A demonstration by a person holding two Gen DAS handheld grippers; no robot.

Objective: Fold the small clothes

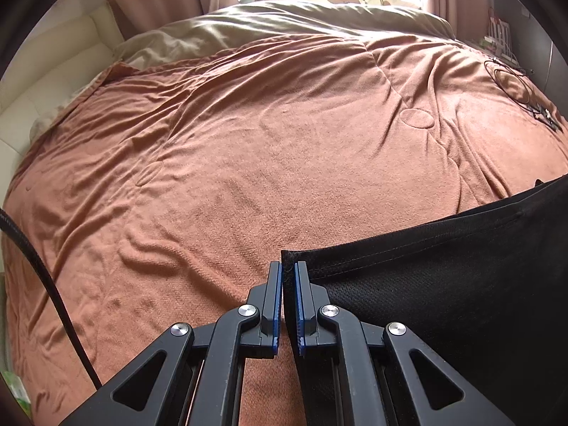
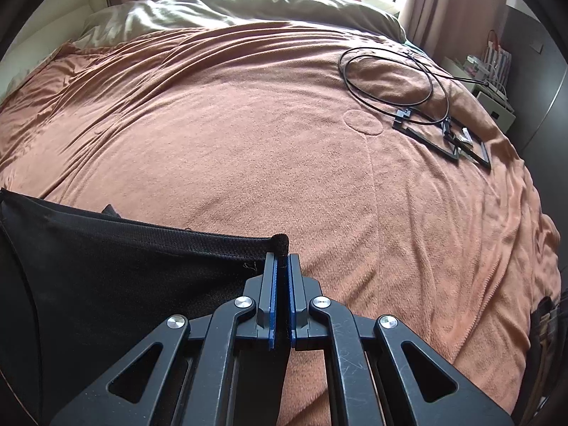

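A black mesh garment (image 1: 443, 277) is stretched above an orange-brown blanket (image 1: 266, 142). My left gripper (image 1: 288, 266) is shut on the garment's left corner, with cloth pinched between its blue pads. In the right wrist view the same black garment (image 2: 117, 266) spreads to the left, its banded edge running to the corner. My right gripper (image 2: 282, 259) is shut on that right corner. The cloth hangs taut between the two grippers, and its lower part is hidden below both views.
The blanket (image 2: 248, 142) covers a wide bed with an olive duvet (image 2: 230, 10) at the far end. A coiled black cable (image 2: 390, 74) and black frames (image 2: 443, 138) lie at the far right. A black cord (image 1: 39, 273) crosses the left side.
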